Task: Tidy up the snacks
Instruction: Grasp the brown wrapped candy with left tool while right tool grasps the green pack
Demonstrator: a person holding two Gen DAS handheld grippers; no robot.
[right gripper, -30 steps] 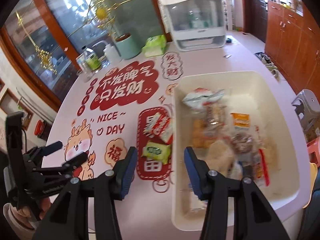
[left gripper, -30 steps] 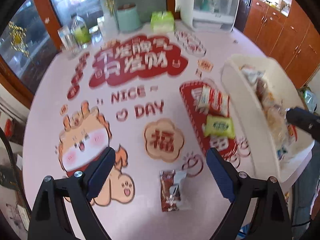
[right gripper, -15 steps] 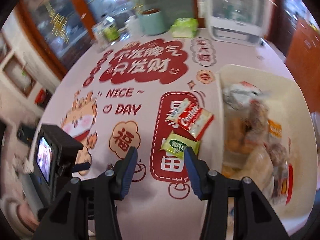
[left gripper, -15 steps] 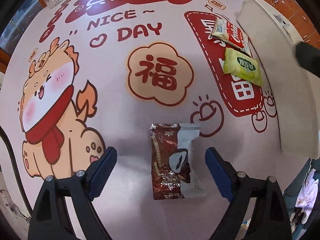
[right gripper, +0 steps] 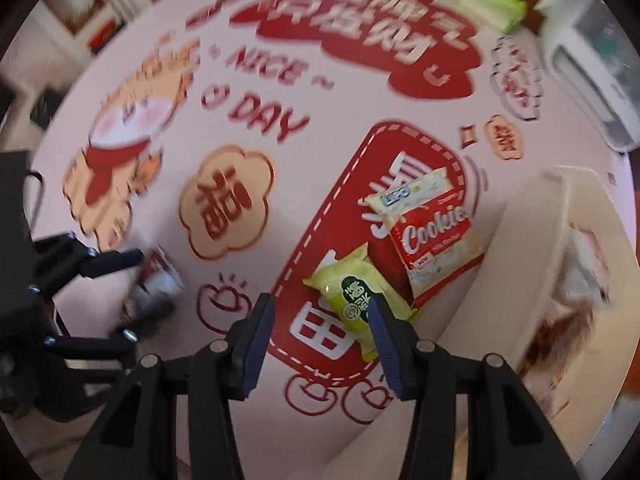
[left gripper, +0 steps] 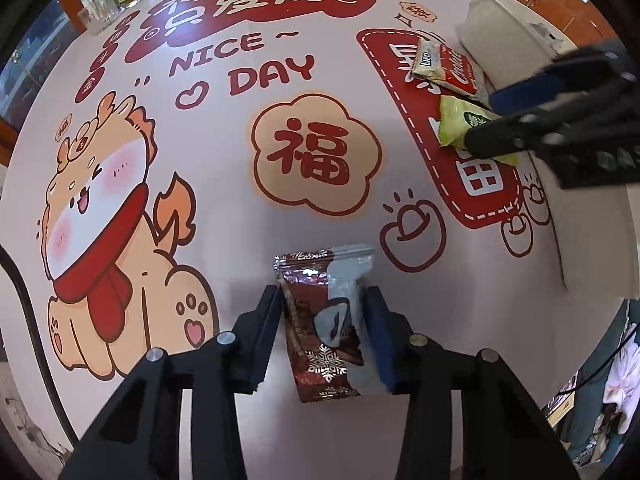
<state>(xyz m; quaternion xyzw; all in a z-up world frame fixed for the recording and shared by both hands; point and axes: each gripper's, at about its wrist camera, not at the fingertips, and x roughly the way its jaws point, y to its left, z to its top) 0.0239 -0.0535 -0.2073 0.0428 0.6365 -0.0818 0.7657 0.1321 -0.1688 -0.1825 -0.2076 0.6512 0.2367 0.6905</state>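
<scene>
A brown and silver snack packet lies on the printed tablecloth, and my left gripper is shut on it, one finger against each side. The packet also shows blurred in the right wrist view, between the left gripper's fingers. A green snack packet and a red and white cookie packet lie on the red patch beside the white bin. My right gripper is open and low over the cloth, its right finger over the green packet. The cookie packet lies behind it.
The white bin holds several snack packets and stands at the right. Glass jars stand at the far left edge of the table. A green tissue pack and a white appliance stand at the back.
My left gripper has come down and shut on the brown packet. My right gripper has dropped toward the green packet, still open.
</scene>
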